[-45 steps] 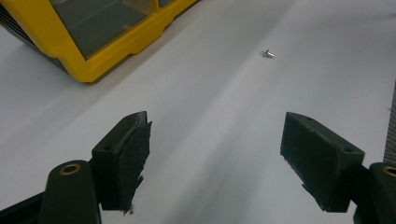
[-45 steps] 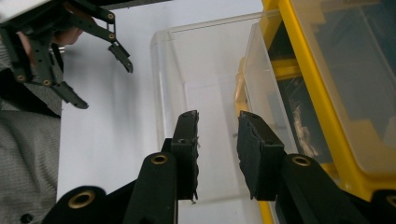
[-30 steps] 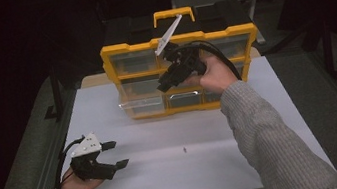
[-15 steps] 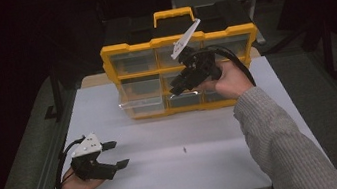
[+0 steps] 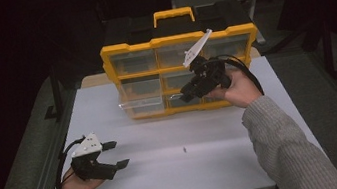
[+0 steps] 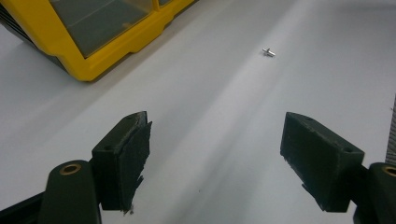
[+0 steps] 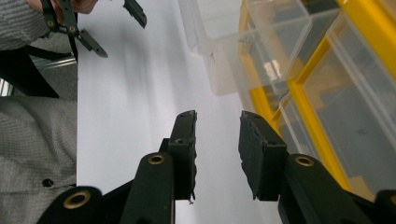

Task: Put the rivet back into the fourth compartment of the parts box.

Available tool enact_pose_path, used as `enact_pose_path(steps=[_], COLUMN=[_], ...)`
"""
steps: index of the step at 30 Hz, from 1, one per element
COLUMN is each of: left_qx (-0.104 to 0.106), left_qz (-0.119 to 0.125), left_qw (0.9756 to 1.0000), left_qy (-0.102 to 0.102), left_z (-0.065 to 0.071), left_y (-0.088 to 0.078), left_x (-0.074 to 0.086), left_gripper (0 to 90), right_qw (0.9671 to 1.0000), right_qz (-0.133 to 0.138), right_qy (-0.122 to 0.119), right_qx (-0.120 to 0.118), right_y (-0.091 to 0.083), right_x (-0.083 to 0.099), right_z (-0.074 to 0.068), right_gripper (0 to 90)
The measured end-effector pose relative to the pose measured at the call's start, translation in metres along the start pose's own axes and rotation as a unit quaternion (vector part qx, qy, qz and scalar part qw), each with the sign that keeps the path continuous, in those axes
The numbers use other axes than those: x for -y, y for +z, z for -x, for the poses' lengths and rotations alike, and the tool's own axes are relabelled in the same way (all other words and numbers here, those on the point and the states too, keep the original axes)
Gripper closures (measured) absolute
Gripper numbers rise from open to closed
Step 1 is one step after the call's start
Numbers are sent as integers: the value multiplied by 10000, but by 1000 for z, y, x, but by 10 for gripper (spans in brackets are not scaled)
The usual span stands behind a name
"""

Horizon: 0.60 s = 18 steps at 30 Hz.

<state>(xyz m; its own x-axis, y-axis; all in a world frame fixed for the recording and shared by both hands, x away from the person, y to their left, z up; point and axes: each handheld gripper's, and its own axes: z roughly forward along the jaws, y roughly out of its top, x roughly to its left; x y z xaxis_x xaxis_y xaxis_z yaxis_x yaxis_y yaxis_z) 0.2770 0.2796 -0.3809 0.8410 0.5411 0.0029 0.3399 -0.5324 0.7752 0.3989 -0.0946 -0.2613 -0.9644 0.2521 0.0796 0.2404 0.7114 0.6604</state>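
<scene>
Shifting rightward since a second ago, right gripper (image 5: pixel 187 93) now sits lower before the yellow organizer (image 5: pixel 177 47), just beside the pulled-out clear drawer (image 5: pixel 144 106); jaws slightly apart, nothing between. Left gripper (image 5: pixel 116 154) unmoved at near-left table (image 5: pixel 218 168), jaws wide apart, empty. Small screw (image 5: pixel 184 149) lies loose mid-table.

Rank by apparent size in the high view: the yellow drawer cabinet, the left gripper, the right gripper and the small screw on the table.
1. Yellow drawer cabinet, largest by far.
2. Left gripper and right gripper: these look alike, and their differing distance from the camera makes ranking them unsure.
3. Small screw, a mere speck on the table.
</scene>
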Motion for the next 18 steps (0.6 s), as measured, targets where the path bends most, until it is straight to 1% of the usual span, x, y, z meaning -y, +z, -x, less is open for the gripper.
enact_pose_path(steps=[3,7,10,11,15,18], left_qx=[0,-11,-11,-2,-10,-8], left_qz=[-1,18,8,0,9,8], left_qw=[10000,10000,10000,10000,10000,10000], left_qy=[-6,-14,4,-9,-1,10], left_z=[0,1,0,0,1,0], left_y=[0,0,0,0,0,0], left_x=[0,0,0,0,0,0], left_gripper=[238,238,238,238,238,238], right_qw=[10000,10000,10000,9999,9999,9998], right_qz=[19,-20,-26,-68,-38,-57], right_qy=[7,82,48,115,103,173], right_qx=[3,-23,-15,-26,-35,-65], right_y=[2,7,11,12,16,19], right_x=[6,14,20,22,28,33], right_z=[-1,-1,-1,-2,0,-1], right_gripper=[647,640,636,634,627,619])
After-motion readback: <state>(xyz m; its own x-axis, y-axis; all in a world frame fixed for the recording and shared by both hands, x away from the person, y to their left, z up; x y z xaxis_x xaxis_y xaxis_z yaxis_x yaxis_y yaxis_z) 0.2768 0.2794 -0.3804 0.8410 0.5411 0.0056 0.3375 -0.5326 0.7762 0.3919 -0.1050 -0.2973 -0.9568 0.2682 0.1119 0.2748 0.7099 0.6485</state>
